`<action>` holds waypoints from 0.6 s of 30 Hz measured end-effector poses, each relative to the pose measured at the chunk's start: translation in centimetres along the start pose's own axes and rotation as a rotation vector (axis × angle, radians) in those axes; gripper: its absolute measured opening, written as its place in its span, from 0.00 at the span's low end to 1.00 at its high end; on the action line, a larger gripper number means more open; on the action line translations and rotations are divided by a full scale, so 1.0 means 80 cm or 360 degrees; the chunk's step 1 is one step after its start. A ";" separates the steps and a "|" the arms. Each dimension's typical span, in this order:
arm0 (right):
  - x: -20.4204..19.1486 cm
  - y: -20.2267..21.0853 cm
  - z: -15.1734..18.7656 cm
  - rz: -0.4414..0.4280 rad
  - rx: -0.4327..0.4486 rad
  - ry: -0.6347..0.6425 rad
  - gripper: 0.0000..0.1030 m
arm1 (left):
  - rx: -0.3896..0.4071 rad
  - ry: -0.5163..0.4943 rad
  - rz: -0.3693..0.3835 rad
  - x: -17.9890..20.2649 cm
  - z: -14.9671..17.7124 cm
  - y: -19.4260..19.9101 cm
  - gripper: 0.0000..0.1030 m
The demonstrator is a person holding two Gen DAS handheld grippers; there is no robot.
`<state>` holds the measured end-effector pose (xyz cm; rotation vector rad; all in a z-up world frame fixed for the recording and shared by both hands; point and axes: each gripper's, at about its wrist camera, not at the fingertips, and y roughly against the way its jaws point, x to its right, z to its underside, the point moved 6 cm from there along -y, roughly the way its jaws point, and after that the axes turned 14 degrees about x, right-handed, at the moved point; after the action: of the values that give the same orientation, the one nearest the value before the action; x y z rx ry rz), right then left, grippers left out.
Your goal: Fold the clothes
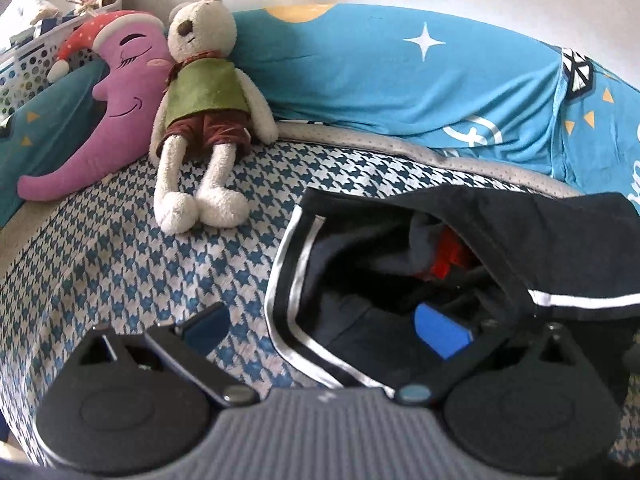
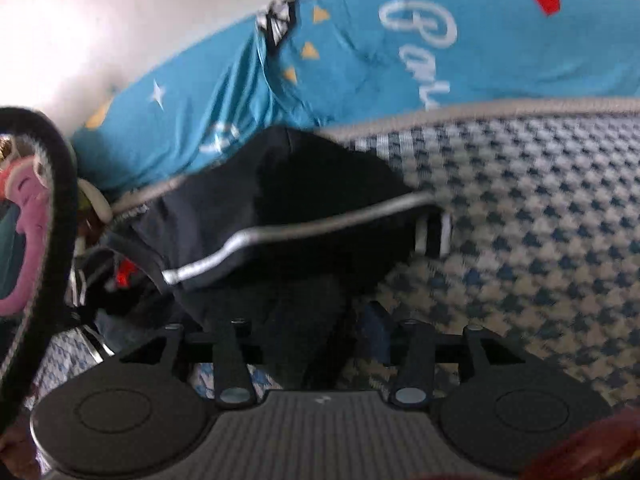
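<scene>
Left wrist view sits low over the bed, looking forward along the left tool toward the wall, close to the dark garment at right. Right wrist view looks along the right tool, also low, tilted, blurred, garment filling its centre. Both views share the garment, the houndstooth cover, the blue quilt and the purple moon cushion.
</scene>
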<state>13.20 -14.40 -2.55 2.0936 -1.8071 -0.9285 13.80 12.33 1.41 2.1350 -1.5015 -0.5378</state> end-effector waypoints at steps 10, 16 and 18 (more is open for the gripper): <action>-0.036 -0.032 0.024 -0.0010 0.0038 0.0187 0.29 | -0.0009 0.0011 -0.0015 -0.012 0.001 -0.005 1.00; -0.060 -0.025 0.031 -0.0105 0.0056 0.0271 0.11 | -0.0012 0.0006 -0.0032 -0.017 0.002 -0.006 1.00; -0.067 -0.016 0.028 -0.0149 0.0071 0.0268 0.11 | -0.0020 0.0009 -0.0031 -0.018 0.003 -0.006 1.00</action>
<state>12.70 -8.56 -3.29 2.2268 -1.6742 -0.7145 13.59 13.77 0.96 2.1418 -1.4722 -0.5457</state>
